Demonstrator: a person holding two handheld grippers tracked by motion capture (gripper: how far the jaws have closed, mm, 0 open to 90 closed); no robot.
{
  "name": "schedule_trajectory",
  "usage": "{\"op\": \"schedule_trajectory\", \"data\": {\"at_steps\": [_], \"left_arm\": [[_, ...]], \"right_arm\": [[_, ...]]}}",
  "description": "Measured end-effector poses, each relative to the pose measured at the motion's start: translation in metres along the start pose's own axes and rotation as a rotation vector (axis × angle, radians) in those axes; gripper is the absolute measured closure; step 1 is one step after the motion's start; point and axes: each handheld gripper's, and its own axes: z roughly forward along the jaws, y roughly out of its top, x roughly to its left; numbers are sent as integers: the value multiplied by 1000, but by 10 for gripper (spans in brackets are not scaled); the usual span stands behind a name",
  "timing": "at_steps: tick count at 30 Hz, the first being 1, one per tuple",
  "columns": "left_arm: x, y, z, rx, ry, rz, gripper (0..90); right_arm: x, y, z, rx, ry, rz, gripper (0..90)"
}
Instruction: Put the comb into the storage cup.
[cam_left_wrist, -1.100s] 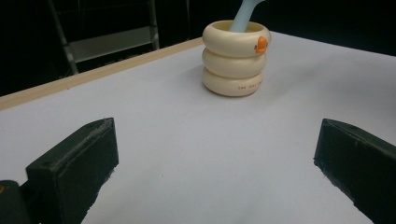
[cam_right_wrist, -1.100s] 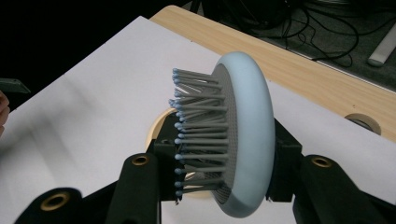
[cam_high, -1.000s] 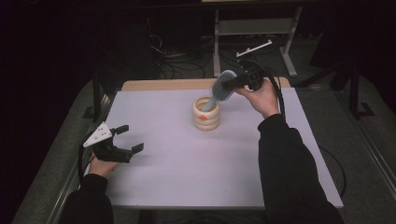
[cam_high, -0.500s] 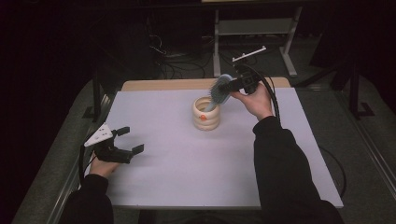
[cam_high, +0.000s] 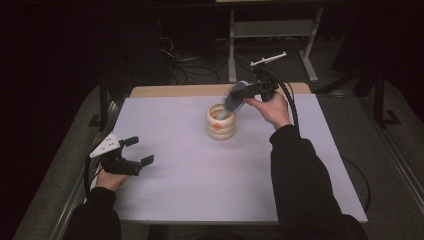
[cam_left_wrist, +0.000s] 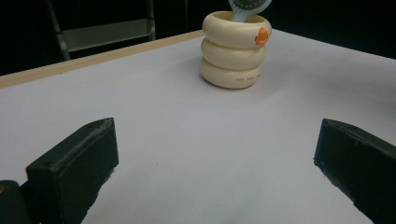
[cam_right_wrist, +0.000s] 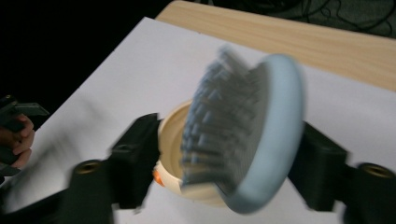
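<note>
**A:** What is on the tabletop (cam_high: 190, 165)?

**B:** A white sheet covers most of it, with a strip of pale wood showing along the far edge. Toward the far middle stands a cream holder (cam_high: 220, 122) shaped like three stacked rings, with a small orange mark on its side. It stands upright.

**A:** Where is the hairbrush?

**B:** The light blue hairbrush (cam_high: 235, 97) is at the holder. Its handle goes down into the holder's open top, and its oval head sticks out above the rim, tilted away to the right. In the right gripper view the bristles face left and the smooth blue back faces right.

**A:** What is the right hand-held gripper doing?

**B:** The right hand-held gripper (cam_right_wrist: 233, 154) is at the brush head, held just above and to the right of the holder. Its jaws have just been opening. The brush head sits between them, with a gap showing on the bristle side, so the brush looks released. That view is blurred, so I cannot tell whether the other jaw touches the brush's back.

**A:** And the left one?

**B:** The left hand-held gripper (cam_high: 137, 151) is at the near left of the tabletop, well apart from the holder. Its jaws are spread wide with nothing between them, pointing toward the holder.
</note>
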Motion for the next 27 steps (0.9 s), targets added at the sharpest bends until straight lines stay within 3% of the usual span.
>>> {"op": "schedule_trajectory", "data": {"at_steps": [2, 4, 7, 9, 12, 17, 19, 23, 27], "left_arm": [[0, 0, 0, 3, 1, 5, 0], [0, 0, 0, 3, -1, 6, 0], [0, 0, 0, 0, 1, 3, 0], [0, 1, -1, -4, 12, 9, 0], [0, 1, -3, -20, 16, 1, 0], [1, 1, -2, -11, 9, -8, 0], [1, 1, -2, -10, 7, -8, 0], [0, 1, -2, -10, 25, 7, 0], [1, 1, -3, -9, 26, -3, 0]], "right_arm": [[-2, -2, 0, 14, -20, -1, 192], [-4, -4, -2, -7, -31, -8, 145], [-9, -8, -5, -18, -44, 12, 117], [-13, -10, -6, -10, -61, 18, 4], [-16, -14, -9, -14, -82, -13, 0], [-22, -23, -21, -78, -22, -55, 0], [-23, -26, -25, -84, -19, -76, 0], [-26, -32, -32, -93, -25, -94, 0], [-30, -37, -39, -115, -32, -100, 0]]}}
